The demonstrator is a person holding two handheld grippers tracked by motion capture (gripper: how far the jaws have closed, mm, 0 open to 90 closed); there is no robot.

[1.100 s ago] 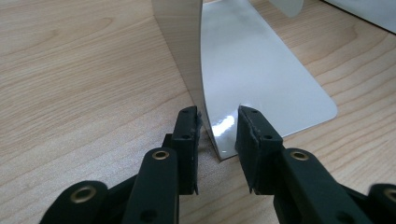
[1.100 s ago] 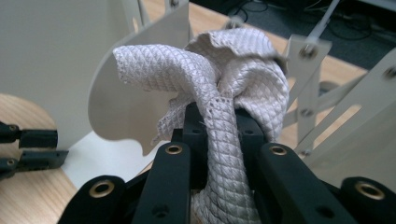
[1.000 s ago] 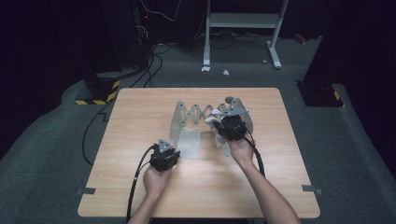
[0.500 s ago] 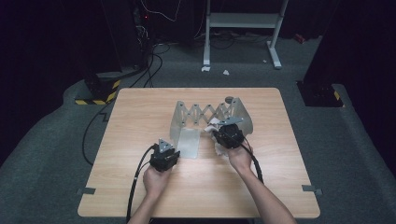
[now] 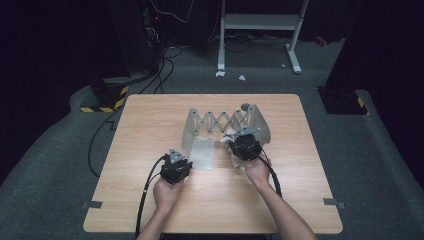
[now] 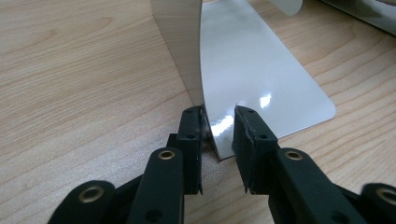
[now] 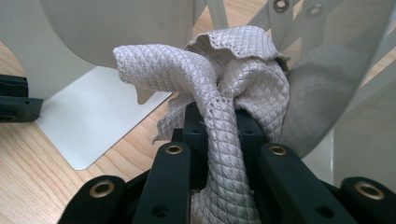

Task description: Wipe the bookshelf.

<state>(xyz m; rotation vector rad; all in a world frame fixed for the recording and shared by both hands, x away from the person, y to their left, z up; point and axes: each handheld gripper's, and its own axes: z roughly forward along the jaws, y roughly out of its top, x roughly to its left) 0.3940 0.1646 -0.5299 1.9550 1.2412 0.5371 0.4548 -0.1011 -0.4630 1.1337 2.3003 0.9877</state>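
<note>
Grey quilted cloth point(image 7: 219, 70), silver-white rack point(image 5: 200, 135), tan wood table point(image 5: 150, 115).

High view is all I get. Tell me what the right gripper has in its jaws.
Observer: The right gripper is shut on a grey quilted cloth, bunched close to the rack's near end plate.
Operator: Now give me the left gripper.
Observer: The left gripper straddles the lower corner of the other plate's wall; one pad touches it, the other shows a gap.
Operator: Say what's under those jaws.
Observer: That plate's shiny flat foot, lying on the table.
</note>
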